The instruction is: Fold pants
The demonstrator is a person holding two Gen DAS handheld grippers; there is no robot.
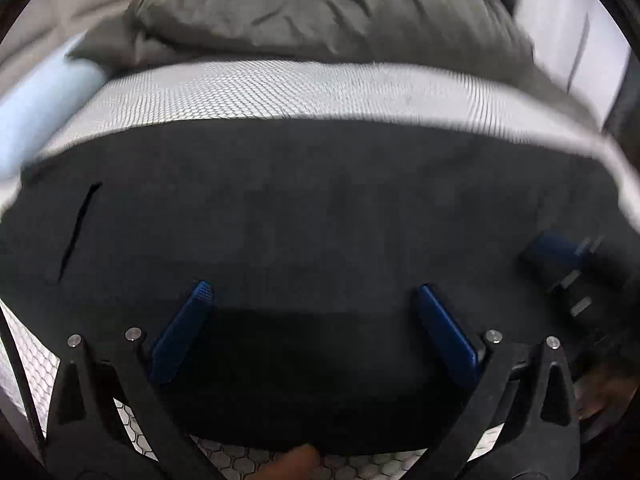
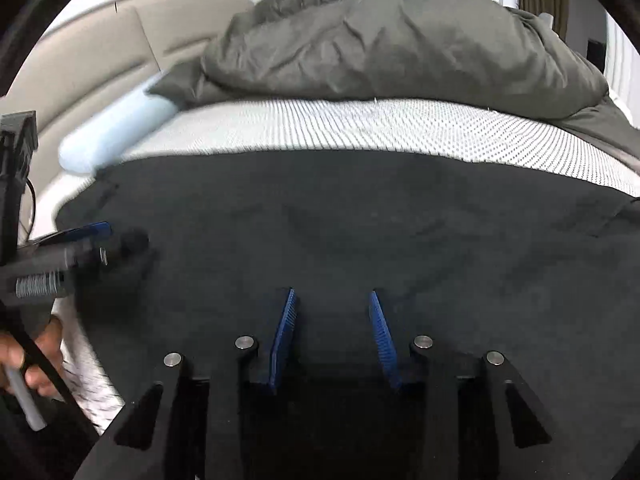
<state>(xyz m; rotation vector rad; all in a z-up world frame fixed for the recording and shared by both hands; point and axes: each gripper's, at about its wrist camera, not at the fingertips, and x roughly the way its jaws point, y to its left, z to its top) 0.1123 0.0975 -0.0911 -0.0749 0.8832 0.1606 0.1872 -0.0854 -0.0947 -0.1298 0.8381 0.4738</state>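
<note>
The pants (image 1: 312, 208) lie spread dark and flat across the near part of the bed (image 1: 248, 92), filling the lower half of both wrist views, with a pocket slit at about 9 o'clock in the left view. The left gripper (image 1: 312, 292) hangs low over the cloth with its jaws spread wide and nothing between them. The right gripper (image 2: 332, 296) sits over the cloth at 6 o'clock in its own view, jaws parted more narrowly, also empty. Each tool shows in the other's view, at 3 o'clock from the left camera and 9 o'clock from the right, so they stand side by side along the near edge.

I'd judge the fold is not yet begun, or a grasp is being lined up. To do it well, each gripper should pinch the near edge through all layers, both lifting evenly so the cloth carries toward 12 o'clock without bunching.

The mattress has a white honeycomb-textured cover. A rumpled grey duvet (image 2: 400, 40) is heaped at 12 o'clock, a pale blue bolster (image 2: 116, 136) lies at 10 o'clock, and a beige padded headboard (image 2: 88, 52) stands behind it.
</note>
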